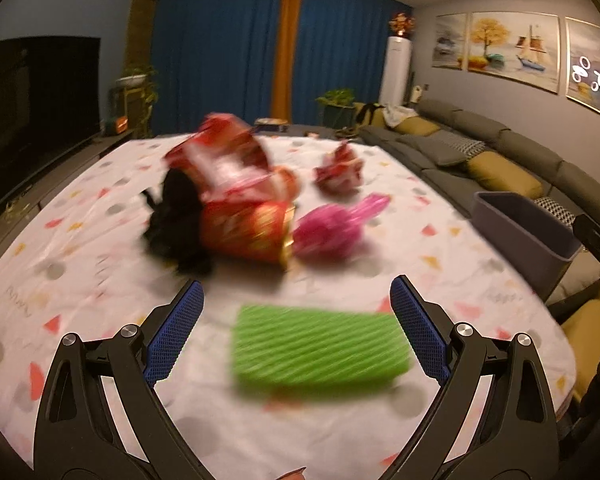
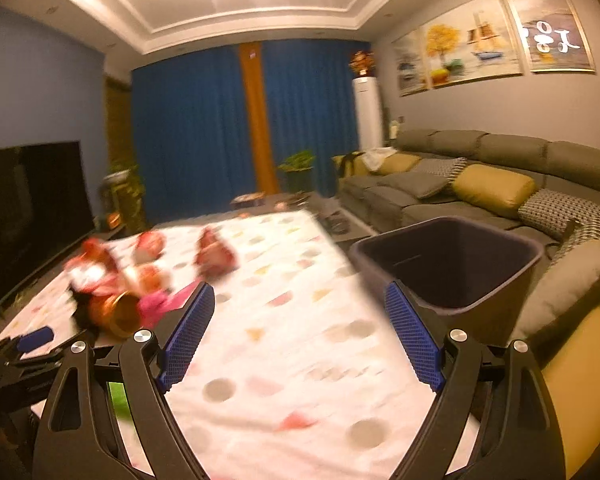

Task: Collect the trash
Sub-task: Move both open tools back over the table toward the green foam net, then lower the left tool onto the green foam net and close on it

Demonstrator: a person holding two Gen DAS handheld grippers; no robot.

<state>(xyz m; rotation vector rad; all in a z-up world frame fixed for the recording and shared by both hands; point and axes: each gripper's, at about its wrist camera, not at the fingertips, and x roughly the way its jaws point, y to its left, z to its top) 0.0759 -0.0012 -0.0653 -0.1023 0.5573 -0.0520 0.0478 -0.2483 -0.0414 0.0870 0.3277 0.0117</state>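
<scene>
My left gripper (image 1: 296,284) is open low over the table. A green ribbed foam sheet (image 1: 316,344) lies flat between its blue pads, with the left pad clear of it. Beyond it, blurred, sits a pile of trash: a red snack bag (image 1: 228,168), a red and gold tube (image 1: 252,232), a pink wrapper (image 1: 332,228), a small crumpled red wrapper (image 1: 340,172) and something black (image 1: 176,220). My right gripper (image 2: 300,286) stands open over the bare tablecloth with nothing between its fingers. The dark bin (image 2: 452,308) is just to its right and the pile (image 2: 104,280) is to its left.
The table wears a white cloth with coloured spots (image 1: 80,240). The grey bin (image 1: 516,240) stands off the table's right edge, against a grey sofa with yellow cushions (image 2: 492,192). A television (image 1: 40,92) lines the left wall. Blue curtains hang at the back.
</scene>
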